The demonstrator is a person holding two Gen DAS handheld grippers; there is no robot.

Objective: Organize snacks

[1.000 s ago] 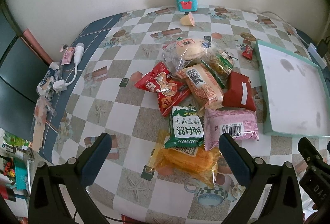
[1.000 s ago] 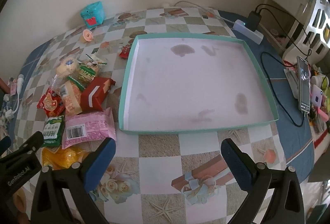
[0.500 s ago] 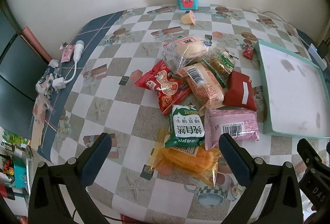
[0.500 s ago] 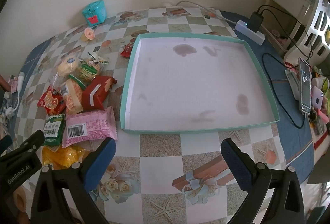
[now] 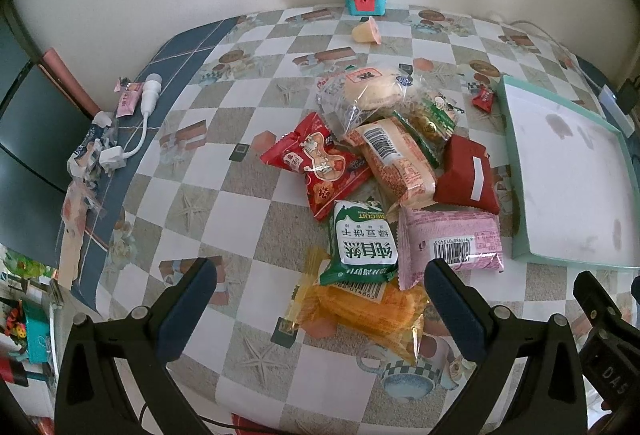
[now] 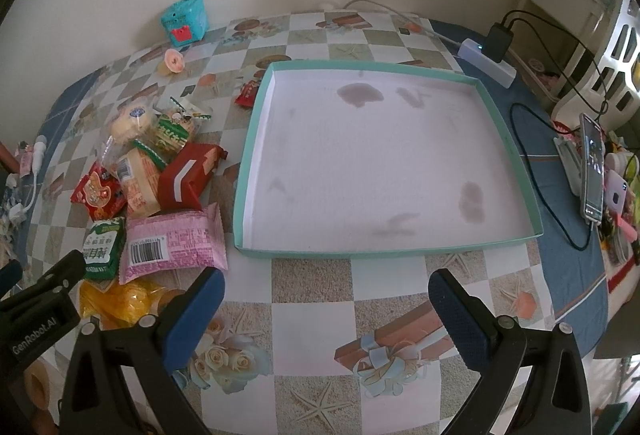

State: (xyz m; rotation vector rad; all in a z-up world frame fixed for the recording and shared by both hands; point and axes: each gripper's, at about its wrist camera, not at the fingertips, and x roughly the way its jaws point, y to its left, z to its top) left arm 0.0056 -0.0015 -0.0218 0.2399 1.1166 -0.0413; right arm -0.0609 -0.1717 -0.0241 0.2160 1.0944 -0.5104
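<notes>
**Snack pile beside an empty tray, both grippers spread**

Checkered table (image 6: 320,299) first. Teal-rimmed tray (image 6: 516,163) on the right side, nothing in it. Snack pile (image 5: 396,171) heaped just left of the tray: pink pack (image 5: 452,239) nearly touching the rim, green biscuit pack (image 5: 362,239) lying over the orange bag (image 5: 364,307). Left gripper (image 5: 320,299) spread wide above the orange bag, holding nothing. Right gripper (image 6: 326,301) spread too, over bare table near the tray.

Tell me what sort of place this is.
Most likely a lived-in home, at a dining or kitchen table. A patterned tablecloth covers it, wrapped snacks lie piled beside a shallow teal tray, and a power strip with a charging phone sits at the edge.
</notes>
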